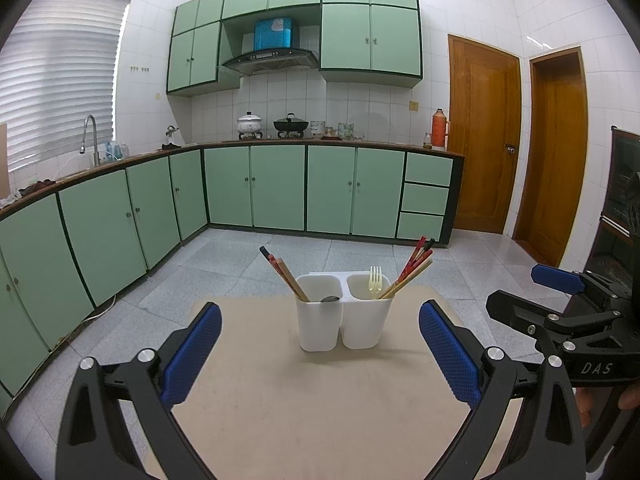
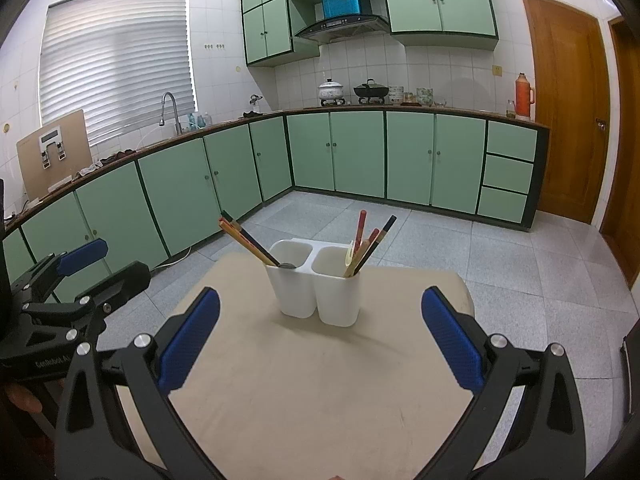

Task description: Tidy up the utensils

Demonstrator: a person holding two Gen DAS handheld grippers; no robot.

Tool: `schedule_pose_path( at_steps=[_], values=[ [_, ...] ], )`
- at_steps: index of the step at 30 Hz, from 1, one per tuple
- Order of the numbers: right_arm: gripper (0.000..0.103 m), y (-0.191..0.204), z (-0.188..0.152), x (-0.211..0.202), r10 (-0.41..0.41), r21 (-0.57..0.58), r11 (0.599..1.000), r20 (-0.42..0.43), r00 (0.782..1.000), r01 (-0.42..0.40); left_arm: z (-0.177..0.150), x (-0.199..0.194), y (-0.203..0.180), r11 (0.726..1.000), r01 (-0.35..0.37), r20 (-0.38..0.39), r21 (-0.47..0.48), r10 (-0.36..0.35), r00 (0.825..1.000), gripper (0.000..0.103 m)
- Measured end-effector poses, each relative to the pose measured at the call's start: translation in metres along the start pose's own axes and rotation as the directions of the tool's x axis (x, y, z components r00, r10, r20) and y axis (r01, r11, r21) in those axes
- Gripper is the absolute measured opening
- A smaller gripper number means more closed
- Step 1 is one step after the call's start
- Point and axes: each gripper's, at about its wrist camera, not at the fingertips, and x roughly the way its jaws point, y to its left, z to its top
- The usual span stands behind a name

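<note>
A white two-cup utensil holder [image 1: 343, 312] [image 2: 318, 286] stands upright near the far end of a beige table [image 1: 304, 400] [image 2: 312, 392]. Its left cup holds chopsticks [image 1: 285, 278] [image 2: 248, 242] and a spoon [image 1: 330, 299] [image 2: 286, 266] whose bowl just shows at the rim. The right cup holds a pale yellow fork [image 1: 375, 282] [image 2: 351, 256] and more chopsticks [image 1: 412, 270] [image 2: 370, 246]. My left gripper [image 1: 320, 350] is open and empty, short of the holder. My right gripper [image 2: 320, 344] is likewise open and empty; it also shows at the right of the left wrist view [image 1: 524, 292].
The table sits in a kitchen with green cabinets [image 1: 280, 188] along the back and left, a sink tap [image 1: 90, 132], pots on a stove [image 1: 272, 126] and wooden doors [image 1: 484, 132] at right. Grey tiled floor [image 1: 224, 260] surrounds the table. A person's hand [image 1: 628, 398] holds the right gripper.
</note>
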Motion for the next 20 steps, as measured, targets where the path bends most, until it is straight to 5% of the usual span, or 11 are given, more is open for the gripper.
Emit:
schedule_pose_path(
  at_steps=[20],
  values=[
    [0.098,-0.0042,-0.0015,0.006,-0.006,0.012,1.0,-0.011,1.0,0.006,-0.0025,0.0051,0.0025,1.0,0.003,-0.011,-0.001,-0.003,1.0,0.097]
  ],
)
